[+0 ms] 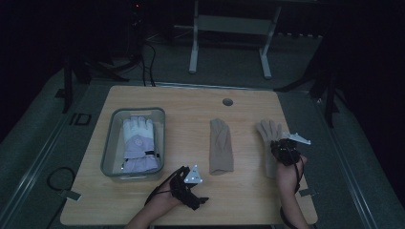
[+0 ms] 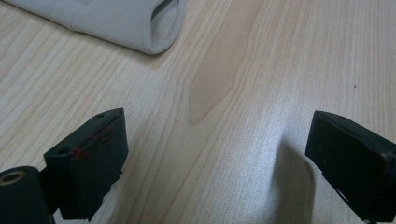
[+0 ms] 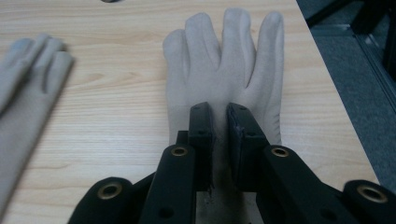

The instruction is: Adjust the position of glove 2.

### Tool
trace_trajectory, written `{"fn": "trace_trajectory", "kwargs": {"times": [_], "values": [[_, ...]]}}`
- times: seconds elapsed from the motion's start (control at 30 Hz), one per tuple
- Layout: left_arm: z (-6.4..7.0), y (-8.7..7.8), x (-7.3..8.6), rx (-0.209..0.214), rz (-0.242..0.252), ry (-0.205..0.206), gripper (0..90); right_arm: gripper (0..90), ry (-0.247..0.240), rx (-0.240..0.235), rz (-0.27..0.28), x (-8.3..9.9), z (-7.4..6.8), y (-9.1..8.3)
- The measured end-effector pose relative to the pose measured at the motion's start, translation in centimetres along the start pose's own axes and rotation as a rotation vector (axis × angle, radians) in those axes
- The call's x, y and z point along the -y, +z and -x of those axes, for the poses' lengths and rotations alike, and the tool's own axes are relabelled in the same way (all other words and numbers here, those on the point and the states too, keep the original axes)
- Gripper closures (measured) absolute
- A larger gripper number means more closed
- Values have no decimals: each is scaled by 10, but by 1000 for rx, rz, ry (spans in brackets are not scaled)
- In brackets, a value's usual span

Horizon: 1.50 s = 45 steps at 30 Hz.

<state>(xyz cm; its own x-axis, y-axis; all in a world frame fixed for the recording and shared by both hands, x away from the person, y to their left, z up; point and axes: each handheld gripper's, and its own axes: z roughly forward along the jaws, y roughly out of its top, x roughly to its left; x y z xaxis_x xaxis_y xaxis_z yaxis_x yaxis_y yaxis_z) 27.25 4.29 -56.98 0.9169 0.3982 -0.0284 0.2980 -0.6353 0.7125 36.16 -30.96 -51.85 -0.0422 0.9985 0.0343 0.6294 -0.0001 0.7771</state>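
From the high view, the wooden counter (image 1: 143,200) is pale and smooth with round corners. A clear plastic bin (image 1: 111,143) sits on its left part, and a puffy white and purple glove (image 1: 137,143) lies inside. A soft tan glove (image 1: 221,147) lies flat in the middle. A second tan glove (image 1: 267,133) lies near the right edge, fingers pointing away. The right hand-held gripper (image 1: 282,145) sits on top of it. The left hand-held gripper (image 1: 188,183) rests near the front edge, with bare wood around it.

In the left gripper view, the left hand-held gripper (image 2: 217,158) is spread wide with nothing inside. The tan glove's cuff (image 2: 135,23) lies well ahead.

In the right gripper view, the right hand-held gripper (image 3: 220,123) pinches the second tan glove (image 3: 224,60) at its middle. The felt looks fuzzy. The counter edge (image 3: 327,93) is close beside it.
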Motion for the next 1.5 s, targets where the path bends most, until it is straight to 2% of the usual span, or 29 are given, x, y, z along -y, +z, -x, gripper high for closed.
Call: {"fn": "trace_trajectory", "kwargs": {"times": [0.1, 0.2, 0.37, 0.5, 0.63, 0.7, 0.73, 0.8, 0.9, 1.0, 1.1, 1.13, 1.23, 1.37, 1.5], "values": [[0, 0, 0, 1, 1, -2, 53, 798, 23, 6, -11, 2, 4, 8], [0, 0, 0, 1, 1, -3, 53, 794, 22, 11, -35, 4, 5, 18], [0, 0, 0, 0, 1, -2, 53, 751, 2, 5, -80, 9, 5, 34], [0, 0, 0, -1, 0, 1, 53, 708, -31, 14, -72, 12, 3, 36], [0, 0, 0, -1, 1, -1, 53, 595, -43, -23, -75, 8, 7, 32], [0, 0, 0, -2, 1, 1, 53, 535, -65, -31, -72, 4, 9, 29], [0, 0, 0, -1, 1, 0, 53, 514, -80, -53, -63, 3, 11, 27], [1, 0, 0, -3, 1, 2, 53, 504, -117, -90, -56, 0, 14, 23], [1, 0, 0, -4, 0, 4, 53, 503, -136, -152, -57, -4, 20, 20], [1, 0, 0, -3, 2, -1, 53, 488, -193, -189, -65, -5, 25, 18], [1, 0, 0, -3, 6, -4, 53, 473, -269, -200, -92, -3, 25, 18], [0, 0, 0, -2, 7, -4, 53, 485, -277, -203, -99, -2, 25, 19], [1, 0, 0, -3, 5, -1, 53, 489, -286, -201, -114, 2, 28, 23], [1, 0, 0, -5, -2, 9, 53, 491, -252, -216, -130, 10, 35, 31], [1, 0, 0, -5, -1, 10, 53, 543, -251, -222, -106, 14, 37, 30]]}}
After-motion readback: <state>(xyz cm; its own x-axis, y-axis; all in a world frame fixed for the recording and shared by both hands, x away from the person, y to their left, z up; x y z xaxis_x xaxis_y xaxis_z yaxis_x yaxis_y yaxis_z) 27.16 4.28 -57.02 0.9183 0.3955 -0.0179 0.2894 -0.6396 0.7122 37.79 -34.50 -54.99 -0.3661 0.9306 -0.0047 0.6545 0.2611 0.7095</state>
